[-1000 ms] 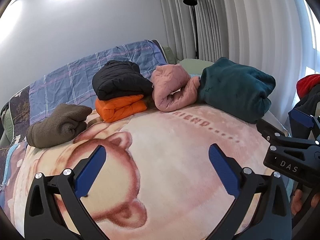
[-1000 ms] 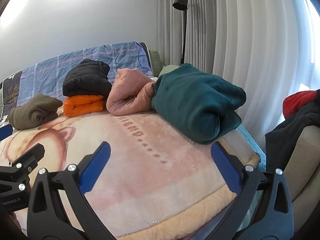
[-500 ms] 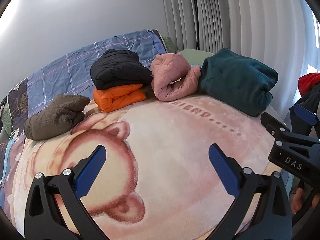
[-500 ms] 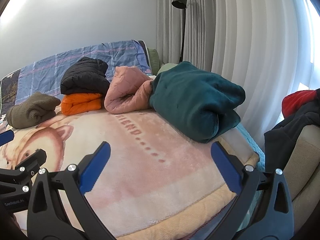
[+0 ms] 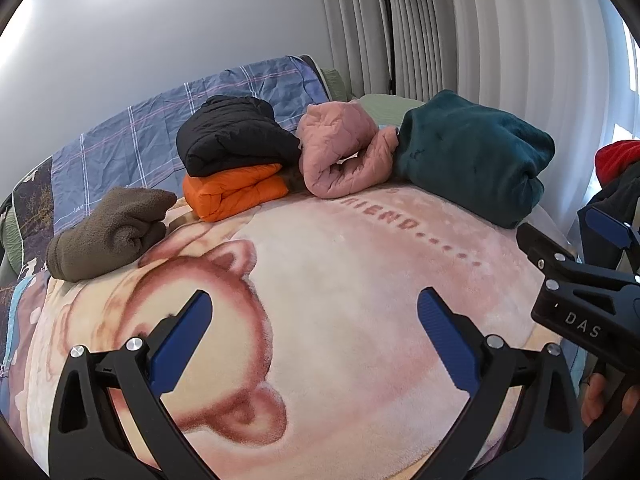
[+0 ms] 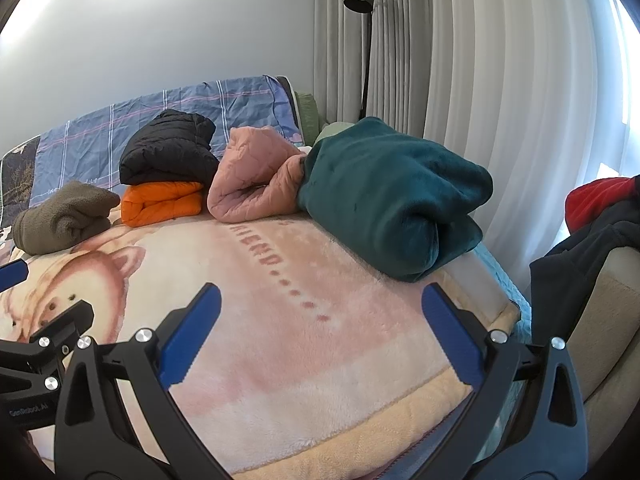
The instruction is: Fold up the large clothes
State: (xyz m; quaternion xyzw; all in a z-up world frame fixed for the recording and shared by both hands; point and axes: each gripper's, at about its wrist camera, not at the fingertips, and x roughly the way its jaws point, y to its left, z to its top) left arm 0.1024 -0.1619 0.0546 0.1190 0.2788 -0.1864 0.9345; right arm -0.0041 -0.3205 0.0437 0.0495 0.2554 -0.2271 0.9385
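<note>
Evidently both tools are free: the left hand-held gripper (image 5: 314, 312) hangs with its blue pads spread wide over the bare pink plush blanket with a cartoon animal print (image 5: 340, 280) on the bed, and the right hand-held gripper (image 6: 320, 304) is just as wide and holds nothing. Five garments already lie bundled along the far side of the blanket: an olive-brown fleece roll (image 5: 108, 232), a black puffer jacket (image 5: 236, 136) stacked on a folded orange puffer jacket (image 5: 236, 192), a pink quilted coat (image 5: 340, 152) and, touching it, a dark teal plush garment (image 5: 472, 156). The next piece probably comes from the heap of dark and red clothing (image 6: 600, 224) on the beige seat at the right; to do it well, pinch that garment at the shoulders, one tool each, and spread it flat on the blanket's clear near part before creasing. Compared with a second ago, both cameras sit slightly lower and further left, so the bundles ride higher in view; nothing on the bed has shifted.
</note>
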